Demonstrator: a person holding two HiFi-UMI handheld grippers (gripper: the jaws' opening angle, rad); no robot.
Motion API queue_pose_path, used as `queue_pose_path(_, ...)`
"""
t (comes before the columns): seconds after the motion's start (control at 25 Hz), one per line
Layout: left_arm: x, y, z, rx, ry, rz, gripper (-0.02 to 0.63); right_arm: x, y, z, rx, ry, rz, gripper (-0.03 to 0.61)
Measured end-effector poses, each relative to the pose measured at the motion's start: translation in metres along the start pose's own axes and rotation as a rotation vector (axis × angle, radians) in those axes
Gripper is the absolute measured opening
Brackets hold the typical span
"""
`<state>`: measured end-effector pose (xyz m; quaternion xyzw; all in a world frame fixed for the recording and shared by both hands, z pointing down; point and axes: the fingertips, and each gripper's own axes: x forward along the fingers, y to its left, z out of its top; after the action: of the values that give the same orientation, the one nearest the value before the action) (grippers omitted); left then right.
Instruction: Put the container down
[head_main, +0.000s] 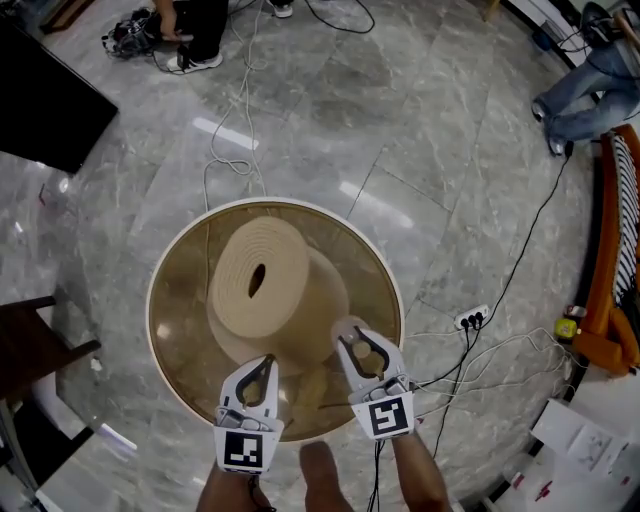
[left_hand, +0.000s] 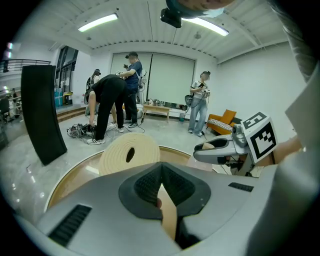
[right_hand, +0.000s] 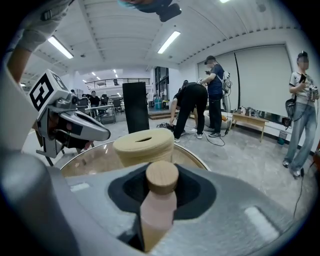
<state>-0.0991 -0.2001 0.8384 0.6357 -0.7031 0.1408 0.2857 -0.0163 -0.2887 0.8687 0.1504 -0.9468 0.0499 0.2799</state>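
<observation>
Right gripper view: the right gripper (right_hand: 162, 176) has its jaws clamped on the container (right_hand: 158, 210), a pale pink bottle with a round wooden cap. The pads grip the body just under the cap. Whether the base has reached the glass no view shows.

Left gripper view: the left gripper (left_hand: 161, 172) has its jaws together at the tips. Only a tan sliver shows in the slit behind them, and I can make out nothing held.

Head view: both grippers sit over the near edge of the round glass-topped table (head_main: 185, 290), the left one near the right. The container is over the near right part. A cream roll (head_main: 262, 278) stands just beyond, towards the far left. A power strip (head_main: 471, 319) and cables lie on the floor to the right.

Judged handling:
- Bring the bottle upright before contact, because a narrow body under a heavy-looking cap will tip easily.
- Seat the base flat on bare glass, apart from the roll and well in from the rim.
- Part the jaws only once the glass bears the weight.
- Draw back towards the near side without brushing the cap.
- Keep the left gripper away from the bottle.
</observation>
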Motion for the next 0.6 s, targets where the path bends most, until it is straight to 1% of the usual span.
queue_pose_path(0.16, 0.007, 0.003, -0.013, -0.001, 0.024, -0.006, 0.017, 0.011, 0.001, -0.009, -0.008, 0.003, 0.003, 0.115)
queue_pose_path(0.44, 0.018, 0.009, -0.030, -0.026, 0.039, -0.002, 0.018, 0.026, 0.000, -0.023, -0.019, 0.004, 0.001, 0.115)
queue_pose_path(0.6, 0.020, 0.009, -0.036, -0.017, 0.050, -0.009, 0.018, 0.030, 0.002, -0.030, -0.023, 0.007, -0.007, 0.115)
